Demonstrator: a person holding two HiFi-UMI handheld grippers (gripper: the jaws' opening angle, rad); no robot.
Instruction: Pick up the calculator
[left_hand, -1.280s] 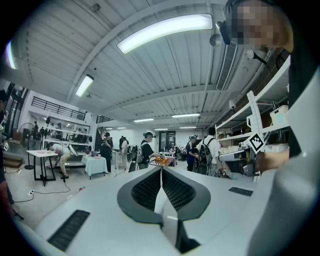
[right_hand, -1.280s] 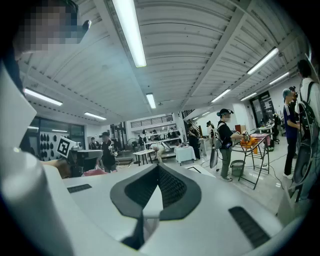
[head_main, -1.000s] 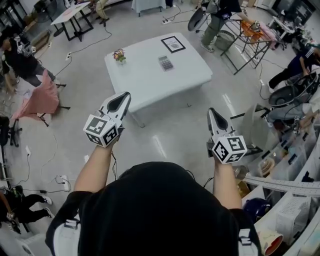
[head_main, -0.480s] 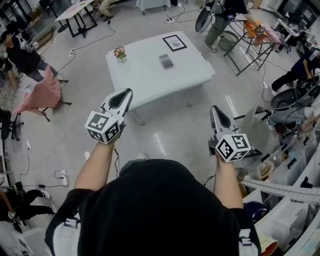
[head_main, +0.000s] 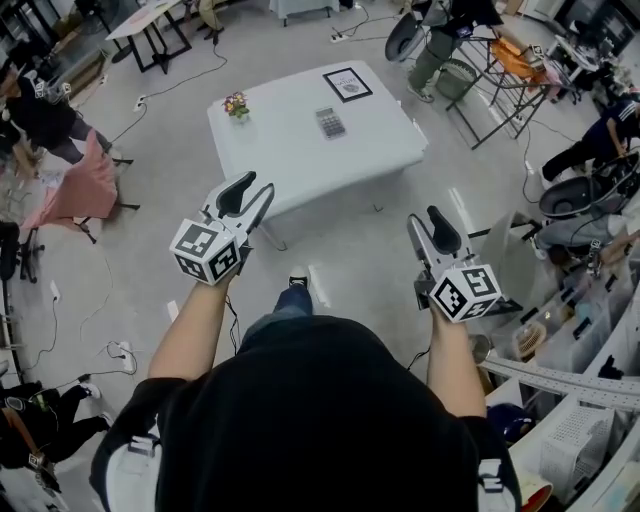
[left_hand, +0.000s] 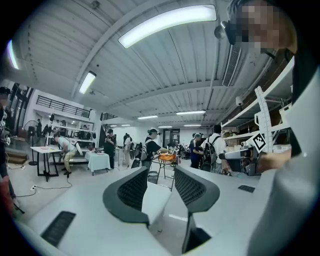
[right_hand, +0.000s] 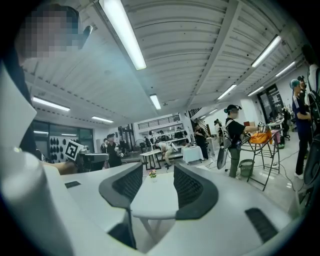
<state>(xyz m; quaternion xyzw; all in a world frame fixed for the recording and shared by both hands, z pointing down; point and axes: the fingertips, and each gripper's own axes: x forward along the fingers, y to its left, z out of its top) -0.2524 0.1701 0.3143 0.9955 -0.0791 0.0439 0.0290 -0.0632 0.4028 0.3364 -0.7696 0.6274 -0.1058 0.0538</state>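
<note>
holding both grippers out level, the person faces the white table (head_main: 290, 160), most likely to get ready for a reach. the left gripper (head_main: 252, 190) has its jaws opening, well apart, with nothing between them. the right gripper (head_main: 425, 220) has its jaws opening too, and it holds nothing. the calculator (head_main: 330, 123) lies flat on the table, well ahead of both sets of jaws and untouched. a small pot of flowers (head_main: 237, 105) stands ahead of the left jaws. opening this early looks like a way to be ready to close on the calculator's thin sides.
</note>
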